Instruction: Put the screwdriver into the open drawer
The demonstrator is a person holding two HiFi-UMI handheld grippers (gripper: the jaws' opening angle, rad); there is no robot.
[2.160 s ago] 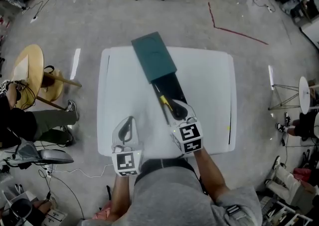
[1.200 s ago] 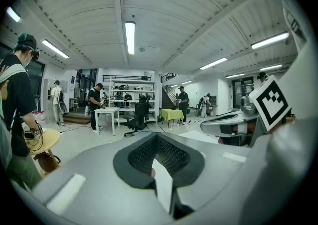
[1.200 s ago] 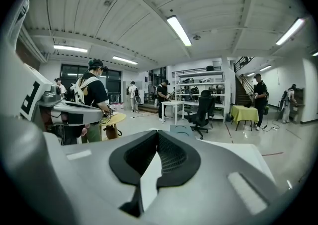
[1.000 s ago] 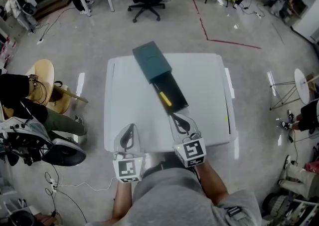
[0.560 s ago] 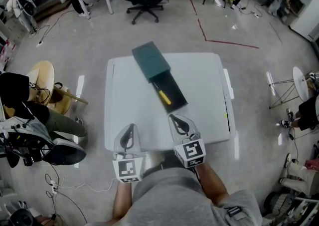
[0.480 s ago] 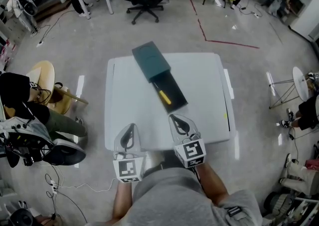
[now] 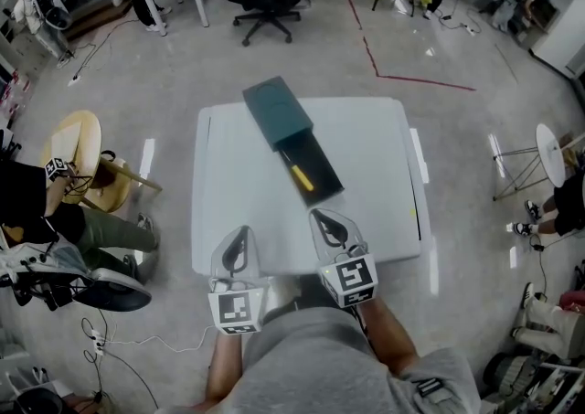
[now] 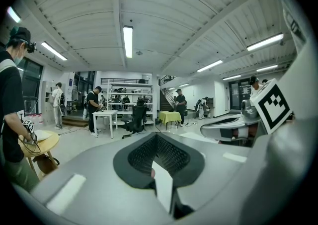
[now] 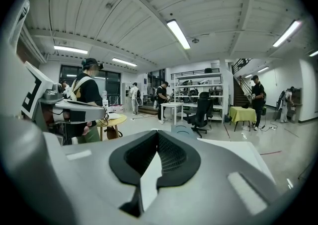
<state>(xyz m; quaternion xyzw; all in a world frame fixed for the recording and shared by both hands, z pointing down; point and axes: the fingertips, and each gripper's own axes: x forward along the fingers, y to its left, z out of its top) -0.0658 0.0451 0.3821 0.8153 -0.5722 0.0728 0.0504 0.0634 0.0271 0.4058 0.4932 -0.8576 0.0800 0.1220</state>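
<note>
White table [image 7: 384, 175]; dark green drawer unit [image 7: 279, 112] at far edge.

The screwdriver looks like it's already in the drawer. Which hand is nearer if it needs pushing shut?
Probably the right. The right gripper sits just in front of the open drawer holding the screwdriver; the left gripper is off to the side. Both have shut jaws.

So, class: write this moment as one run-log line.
screwdriver: in open drawer | left claw: shut, empty | right claw: shut, empty | both: over table near edge
</note>
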